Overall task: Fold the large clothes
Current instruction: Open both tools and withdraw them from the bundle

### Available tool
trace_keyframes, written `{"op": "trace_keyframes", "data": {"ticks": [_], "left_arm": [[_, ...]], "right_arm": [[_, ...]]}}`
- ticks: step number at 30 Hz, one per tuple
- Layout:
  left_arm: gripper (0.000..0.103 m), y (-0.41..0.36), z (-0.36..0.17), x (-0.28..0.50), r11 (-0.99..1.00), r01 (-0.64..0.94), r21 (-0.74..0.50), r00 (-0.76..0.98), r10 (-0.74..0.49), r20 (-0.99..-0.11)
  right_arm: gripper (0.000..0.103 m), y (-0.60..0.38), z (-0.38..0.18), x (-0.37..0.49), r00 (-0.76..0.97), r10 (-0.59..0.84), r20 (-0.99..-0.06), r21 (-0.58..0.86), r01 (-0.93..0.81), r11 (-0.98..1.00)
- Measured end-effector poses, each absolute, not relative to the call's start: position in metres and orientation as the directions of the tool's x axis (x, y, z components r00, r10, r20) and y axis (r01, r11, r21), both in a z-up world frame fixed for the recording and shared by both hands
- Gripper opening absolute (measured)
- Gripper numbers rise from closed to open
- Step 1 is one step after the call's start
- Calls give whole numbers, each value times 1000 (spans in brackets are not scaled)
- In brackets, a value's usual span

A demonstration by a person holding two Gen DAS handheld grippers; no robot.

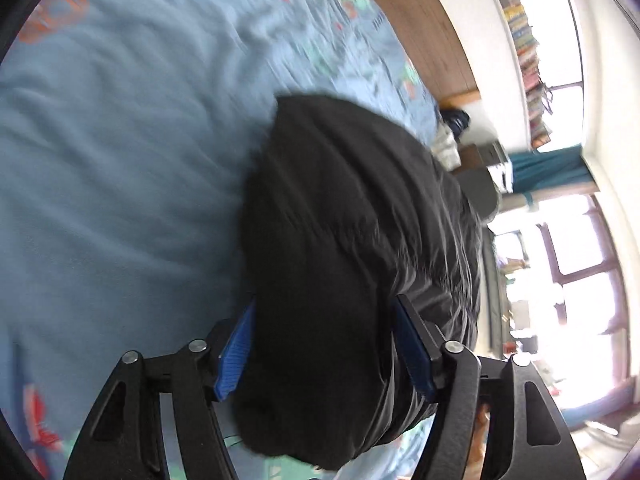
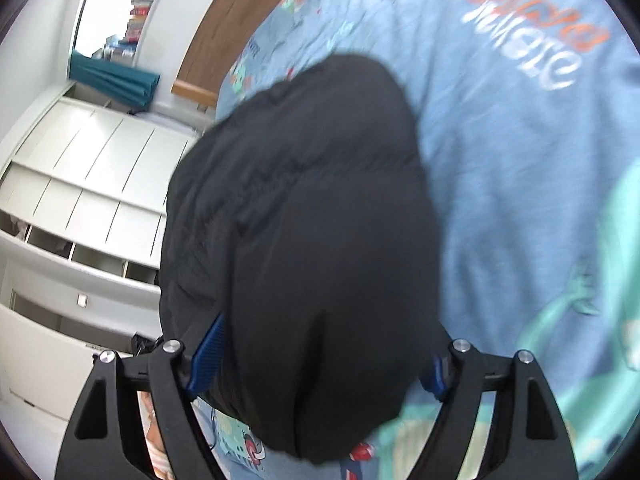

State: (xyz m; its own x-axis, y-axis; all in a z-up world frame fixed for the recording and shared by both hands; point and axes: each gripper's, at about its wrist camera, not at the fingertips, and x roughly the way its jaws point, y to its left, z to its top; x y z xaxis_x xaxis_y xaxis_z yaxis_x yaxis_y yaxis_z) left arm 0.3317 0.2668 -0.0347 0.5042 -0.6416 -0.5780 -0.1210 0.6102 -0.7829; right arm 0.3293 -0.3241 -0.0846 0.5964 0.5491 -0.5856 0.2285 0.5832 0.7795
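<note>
While the blue printed bedspread fills both views, a black garment lies bunched on it between each gripper's spread jaws; left gripper sees windows, right gripper white cupboards. Pad contact unclear.

Left gripper: two black linkage fingers tipped with blue ribbed pads, spread wide apart. Dark fabric bulges through the gap between them; whether the pads press on it cannot be told. The gripper points obliquely downward.

Right gripper: same build, fingers likewise spread wide, blue pads standing at either flank of a dark fabric mass, contact with it unclear. It too is angled downward. Neither holding hand appears in either view.
</note>
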Motion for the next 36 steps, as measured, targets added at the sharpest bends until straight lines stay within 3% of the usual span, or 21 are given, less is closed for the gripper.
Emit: {"op": "trace_keyframes", "data": {"ticks": [7,10,15,17,22,36], "left_arm": [[69,276,17,292,794,-170,-584,558,-411,-721],[69,263,25,271,855,-141,-500,578,-339,-743],[72,224,55,226,906,-117,-406,655,-238,-718],[78,208,60,211,923,-128,-364,682,-185,-707],[80,153,67,169,971,-134,-200,730,-39,-682],[88,90,95,85,988,-143,-57,804,83,-589]], "right_arm": [[79,-357,-32,271,638,373,-673,674,323,664],[79,-343,-3,254,629,317,-710,608,320,727],[79,-292,39,216,639,221,-737,483,269,833],[79,-271,53,197,649,184,-738,430,242,870],[79,-220,72,165,652,81,-754,296,228,928],[79,-139,105,78,734,-52,-678,162,217,963]]}}
